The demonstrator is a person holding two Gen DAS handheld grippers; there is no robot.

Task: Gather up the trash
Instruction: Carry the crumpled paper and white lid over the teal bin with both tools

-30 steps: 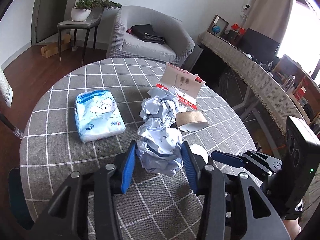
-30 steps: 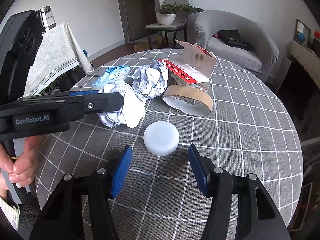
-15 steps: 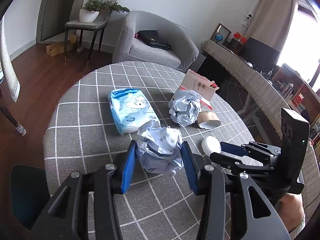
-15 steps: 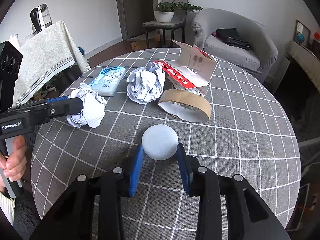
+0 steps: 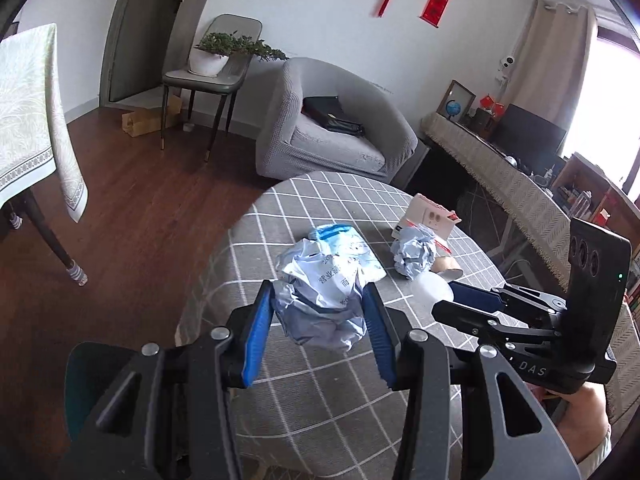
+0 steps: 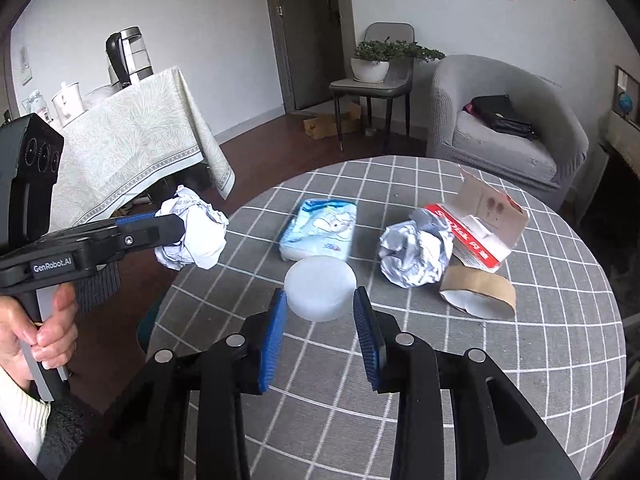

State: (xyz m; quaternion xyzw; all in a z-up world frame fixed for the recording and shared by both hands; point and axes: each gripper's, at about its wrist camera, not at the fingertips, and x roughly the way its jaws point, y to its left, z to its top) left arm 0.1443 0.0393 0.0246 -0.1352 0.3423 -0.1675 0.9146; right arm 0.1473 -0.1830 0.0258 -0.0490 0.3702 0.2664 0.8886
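My left gripper is shut on a crumpled paper ball and holds it in the air near the round table's left edge; the ball also shows in the right wrist view. My right gripper is shut on a white round lid, lifted above the table. A second crumpled paper ball, a torn red and white carton and a cardboard tape ring lie on the checked tablecloth.
A blue tissue pack lies mid-table. A cloth-covered side table with a kettle stands at left. A grey armchair and a chair with a plant stand behind. A dark chair seat sits below the table's left edge.
Both grippers have risen and drawn back toward the table's left side. The right gripper has lifted the white lid off the table. The left one carries its paper ball farther left.
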